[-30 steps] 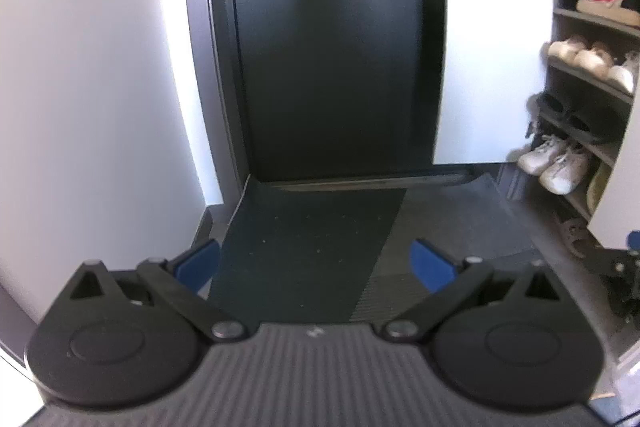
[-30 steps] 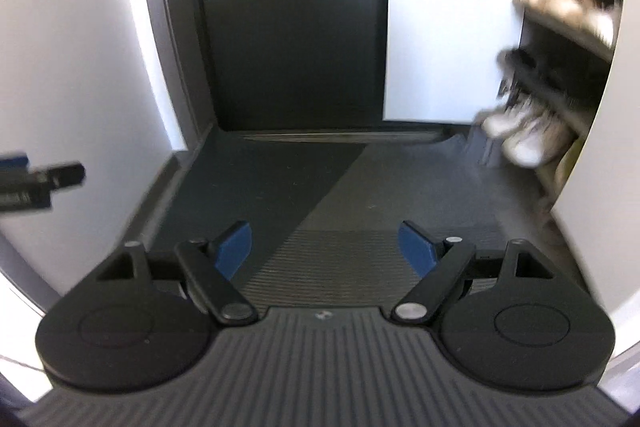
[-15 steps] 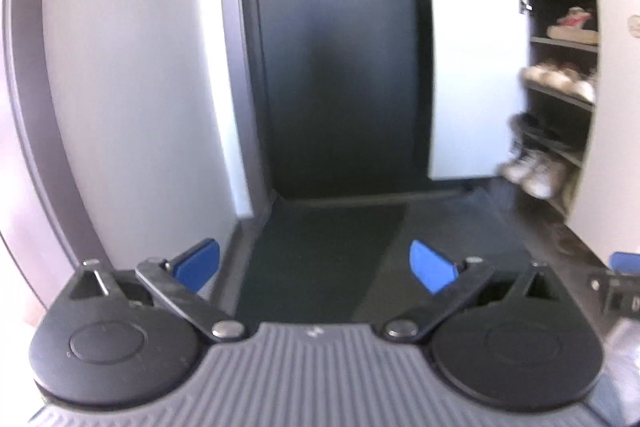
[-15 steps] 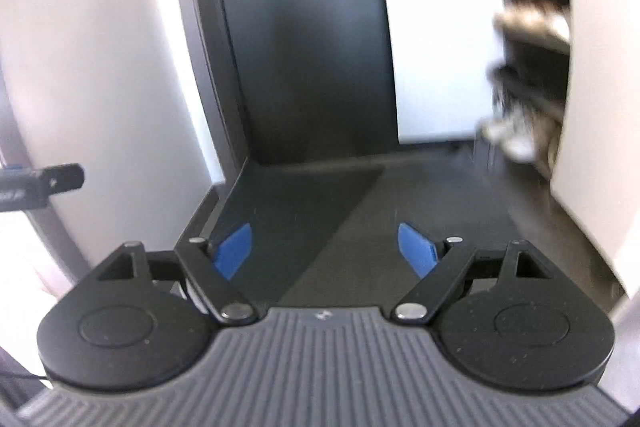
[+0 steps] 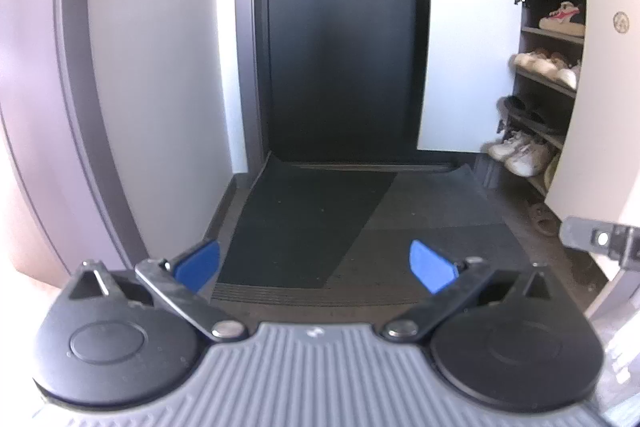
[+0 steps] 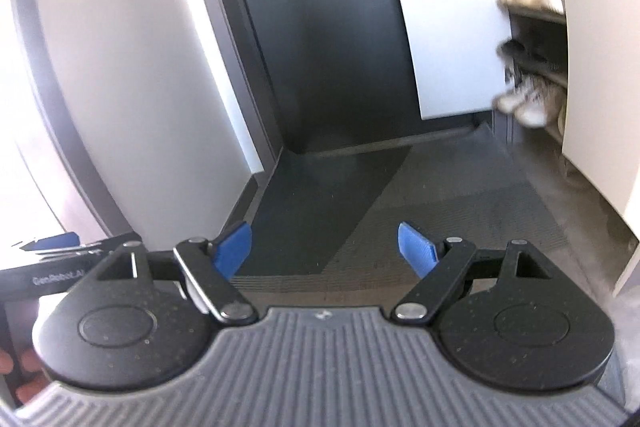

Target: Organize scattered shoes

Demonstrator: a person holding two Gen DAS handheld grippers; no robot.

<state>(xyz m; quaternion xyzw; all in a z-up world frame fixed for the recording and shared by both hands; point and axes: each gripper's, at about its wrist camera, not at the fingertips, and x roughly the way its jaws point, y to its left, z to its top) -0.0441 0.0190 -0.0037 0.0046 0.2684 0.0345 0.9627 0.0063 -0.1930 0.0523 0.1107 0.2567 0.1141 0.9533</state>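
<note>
Both tongs, left (image 5: 314, 261) and right (image 6: 324, 247), are spread wide with nothing in them over a dark doormat (image 5: 312, 219). The shoes (image 5: 516, 151) sit on shelves in the cabinet at right, whose white doors (image 5: 468, 59) hang open beside them.

A: What colours does the left gripper (image 5: 314, 263) carry?

B: Blue fingertips (image 5: 430, 266), black arms and round black housings, and a grey ribbed body. The right gripper (image 6: 324, 247) is coloured the same.

A: And ahead of the gripper?

B: A floor mat (image 5: 316, 223), near-black on its left part and dark grey with fine ribbing to the right. Beyond it stands a black door (image 5: 340, 39), with pale grey wall (image 5: 160, 67) to the left.

A: To the right?

B: White cabinet doors (image 5: 468, 59) around grey-brown shelves (image 5: 548, 83). White sneakers (image 5: 518, 153) at the bottom, cream shoes (image 5: 532, 62) higher, and a white shoe with red accents (image 5: 562, 18) above those.
</note>
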